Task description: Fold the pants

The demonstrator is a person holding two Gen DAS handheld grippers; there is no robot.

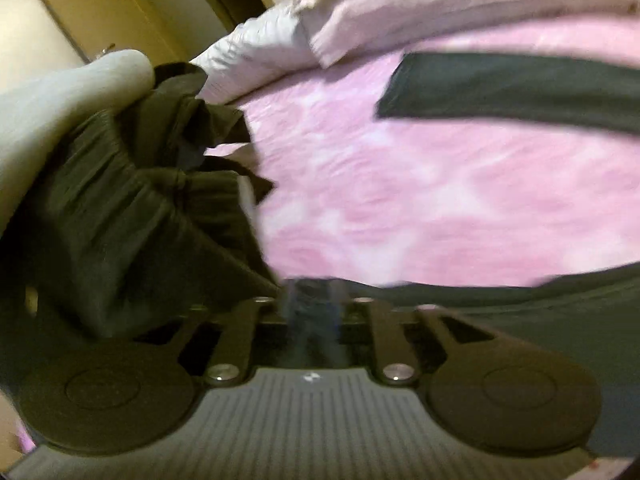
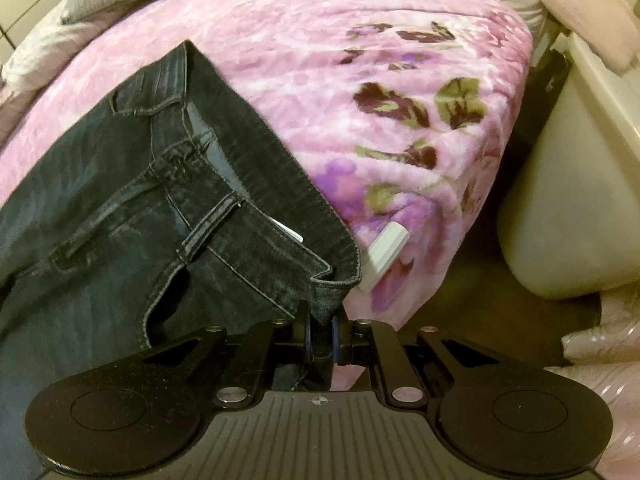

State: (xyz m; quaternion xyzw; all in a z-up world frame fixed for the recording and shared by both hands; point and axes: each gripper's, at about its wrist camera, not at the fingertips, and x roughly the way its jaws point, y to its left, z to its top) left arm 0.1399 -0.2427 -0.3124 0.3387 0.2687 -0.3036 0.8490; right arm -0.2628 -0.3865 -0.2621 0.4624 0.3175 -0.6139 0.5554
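Note:
Dark denim pants (image 2: 132,208) lie on a pink floral blanket (image 2: 320,40), waistband toward the right. My right gripper (image 2: 320,334) is shut on the near corner of the waistband (image 2: 326,292). In the blurred left wrist view a dark pant leg (image 1: 520,92) lies flat across the pink blanket (image 1: 400,200), and more dark denim (image 1: 520,312) runs along the lower right. My left gripper (image 1: 314,308) sits at that denim's edge. Its fingers are smeared by motion, so I cannot make out whether cloth is pinched between them.
A pale grey sleeve (image 1: 60,100) and dark bunched cloth with a knot (image 1: 152,200) fill the left. Pale pillows (image 1: 400,4) lie at the blanket's far end. A white tag (image 2: 386,254) lies by the waistband. A cream box (image 2: 568,200) stands right of the bed.

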